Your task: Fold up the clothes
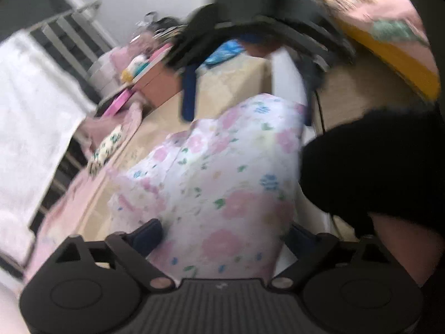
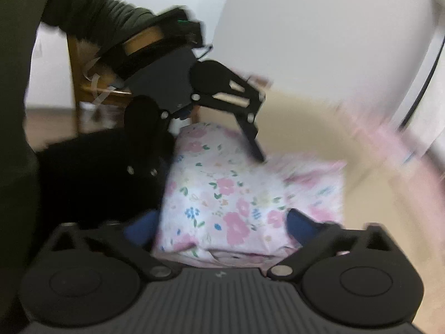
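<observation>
Left wrist: both claws [image 1: 222,233] [image 2: 222,222] spread round floral cloth [image 1: 222,167] on beige table [image 1: 230,83], white wall [image 2: 319,27].

Motion blur smeared both views; the floral garment [image 1: 222,172] hid the left gripper's [image 1: 222,231] right fingertip, and the pink cloth [image 2: 389,144] was an unreadable streak

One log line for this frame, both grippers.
fold in progress | left gripper: open around floral garment | right gripper: open around it
</observation>
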Tool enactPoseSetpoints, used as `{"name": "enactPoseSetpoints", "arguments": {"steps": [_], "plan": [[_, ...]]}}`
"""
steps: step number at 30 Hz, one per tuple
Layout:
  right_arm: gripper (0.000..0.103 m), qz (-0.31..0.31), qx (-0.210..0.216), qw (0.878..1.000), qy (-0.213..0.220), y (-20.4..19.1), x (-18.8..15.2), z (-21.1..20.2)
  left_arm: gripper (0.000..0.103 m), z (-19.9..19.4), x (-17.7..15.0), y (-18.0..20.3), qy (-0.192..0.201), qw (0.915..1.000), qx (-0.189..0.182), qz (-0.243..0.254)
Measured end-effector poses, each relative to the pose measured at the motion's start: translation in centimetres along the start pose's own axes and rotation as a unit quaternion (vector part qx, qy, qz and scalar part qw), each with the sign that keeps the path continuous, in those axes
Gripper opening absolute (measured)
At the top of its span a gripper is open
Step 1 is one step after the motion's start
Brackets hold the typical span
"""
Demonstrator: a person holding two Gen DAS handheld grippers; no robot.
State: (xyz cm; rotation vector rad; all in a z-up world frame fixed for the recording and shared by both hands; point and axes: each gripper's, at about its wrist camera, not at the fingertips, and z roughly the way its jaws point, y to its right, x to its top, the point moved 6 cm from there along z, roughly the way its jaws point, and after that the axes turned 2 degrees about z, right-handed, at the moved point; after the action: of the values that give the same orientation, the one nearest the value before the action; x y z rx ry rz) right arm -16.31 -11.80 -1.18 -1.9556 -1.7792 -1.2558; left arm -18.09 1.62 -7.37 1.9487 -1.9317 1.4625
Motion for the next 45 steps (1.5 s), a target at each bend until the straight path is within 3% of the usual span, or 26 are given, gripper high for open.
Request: {"name": "enactPoseSetpoints", "arguments": {"steps": [3, 6, 7, 9, 10, 13, 16, 17, 21, 24, 26, 27, 29, 31, 32, 33, 36, 39, 40, 43, 44, 45], "plan": [[0.102, -0.113, -0.053, 0.992, -0.011, -2.9, -1.9, 1.3, 0.088, -0.3, -0.1, -0.4, 0.004, 0.9994, -0.021, -0.028], [0.101, -0.185, -0.108, 0.977, -0.015, -3.3, -3.2, 3.3, 0.086, -0.5, 0.3, -0.8, 0.007, 0.9986, -0.036, -0.039], [0.098, -0.196, -0.119, 0.973, -0.016, -3.1, -3.2, 3.6, 0.085, -0.7, 0.4, -0.8, 0.006, 0.9983, -0.042, -0.040], [0.081, -0.182, -0.101, 0.978, -0.025, -2.5, -3.0, 4.0, 0.084, -1.2, 0.6, -0.6, 0.003, 0.9976, -0.056, -0.041], [0.071, -0.158, -0.083, 0.983, -0.031, -2.0, -2.8, 4.1, 0.084, -1.4, 0.8, -0.7, 0.002, 0.9968, -0.064, -0.048], [0.059, -0.033, -0.021, 0.999, -0.014, 0.3, -1.4, 2.7, 0.082, -2.0, 1.4, -1.1, 0.004, 0.9919, -0.096, -0.084], [0.042, 0.095, 0.051, 0.994, 0.006, 2.8, -0.7, 1.2, 0.080, -3.2, 1.7, -1.8, 0.017, 0.9901, -0.100, -0.097], [0.037, 0.135, 0.079, 0.988, 0.011, 3.6, -0.7, 0.8, 0.081, -3.4, 1.6, -1.9, 0.021, 0.9909, -0.092, -0.096], [0.036, 0.257, 0.161, 0.953, 0.028, 6.3, -1.7, 0.5, 0.080, -3.2, 1.3, -2.1, 0.031, 0.9903, -0.082, -0.108], [0.035, 0.345, 0.217, 0.913, 0.030, 7.8, -3.0, 0.6, 0.065, -2.5, 1.3, -2.8, 0.041, 0.9806, -0.104, -0.161], [0.036, 0.409, 0.250, 0.877, 0.020, 9.0, -3.8, 1.0, 0.049, -1.9, 1.2, -4.6, 0.045, 0.9627, -0.120, -0.238], [0.037, 0.444, 0.260, 0.857, 0.017, 9.6, -4.2, 1.2, 0.047, -1.5, 0.9, -5.7, 0.045, 0.9473, -0.129, -0.290], [0.042, 0.511, 0.265, 0.817, 0.017, 10.9, -4.8, 1.2, 0.046, -0.9, 0.0, -8.1, 0.044, 0.9021, -0.146, -0.404], [0.044, 0.560, 0.247, 0.790, 0.026, 11.7, -5.5, 0.8, 0.045, -0.3, -1.0, -9.7, 0.046, 0.8491, -0.163, -0.500], [0.045, 0.576, 0.239, 0.781, 0.034, 12.0, -5.7, 0.7, 0.045, 0.1, -1.4, -10.2, 0.042, 0.8240, -0.171, -0.539], [0.045, 0.587, 0.227, 0.776, 0.042, 12.1, -5.9, 0.5, 0.044, 0.4, -1.6, -10.7, 0.038, 0.8062, -0.174, -0.564], [0.045, 0.614, 0.177, 0.766, 0.060, 12.2, -6.3, 0.1, 0.044, 1.2, -2.1, -11.6, 0.025, 0.7696, -0.171, -0.615], [0.045, 0.668, 0.123, 0.732, 0.060, 12.2, -7.0, -0.1, 0.052, 0.9, -2.2, -12.6, 0.023, 0.7521, -0.145, -0.642], [0.045, 0.671, 0.098, 0.732, 0.059, 12.0, -7.0, -0.4, 0.057, 0.7, -2.3, -12.8, 0.024, 0.7470, -0.136, -0.650], [0.050, 0.633, -0.006, 0.772, 0.059, 11.7, -5.9, -2.5, 0.079, 0.2, -2.4, -13.7, 0.025, 0.7310, -0.107, -0.673], [0.051, 0.617, -0.044, 0.784, 0.057, 11.6, -5.5, -3.1, 0.082, -0.2, -2.3, -13.9, 0.023, 0.7345, -0.090, -0.672], [0.051, 0.605, -0.078, 0.790, 0.058, 11.4, -5.2, -3.5, 0.083, -0.7, -2.0, -14.1, 0.020, 0.7439, -0.067, -0.665]]}}
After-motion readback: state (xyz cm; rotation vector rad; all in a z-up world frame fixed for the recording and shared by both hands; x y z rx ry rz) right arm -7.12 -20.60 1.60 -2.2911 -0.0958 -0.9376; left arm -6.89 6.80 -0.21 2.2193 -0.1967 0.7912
